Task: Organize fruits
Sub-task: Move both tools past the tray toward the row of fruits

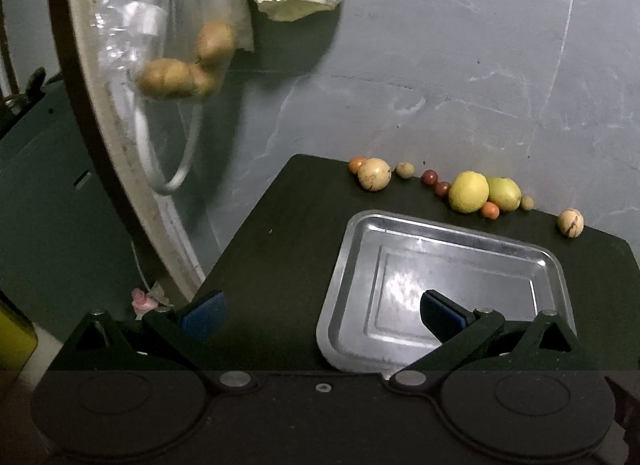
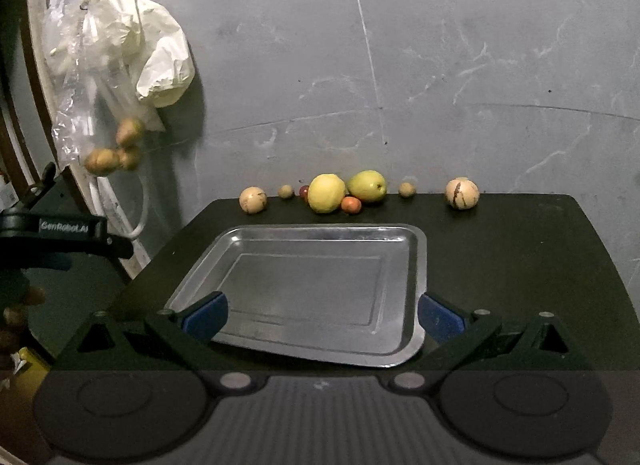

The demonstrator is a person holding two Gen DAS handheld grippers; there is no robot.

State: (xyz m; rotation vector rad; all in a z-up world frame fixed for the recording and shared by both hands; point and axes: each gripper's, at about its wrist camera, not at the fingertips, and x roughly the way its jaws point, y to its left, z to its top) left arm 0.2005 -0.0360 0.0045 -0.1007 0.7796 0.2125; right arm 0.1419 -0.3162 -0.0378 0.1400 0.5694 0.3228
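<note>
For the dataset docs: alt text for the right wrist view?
An empty metal tray sits on a dark table between the open right gripper's blue pads. Fruit lines the table's far edge by a grey wall; bags hang at left.

Blurred brown lumps in hanging bag

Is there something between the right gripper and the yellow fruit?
Only the empty tray lies between the open right gripper and the yellow fruit; it is low, so nothing visible blocks a path above it.
</note>
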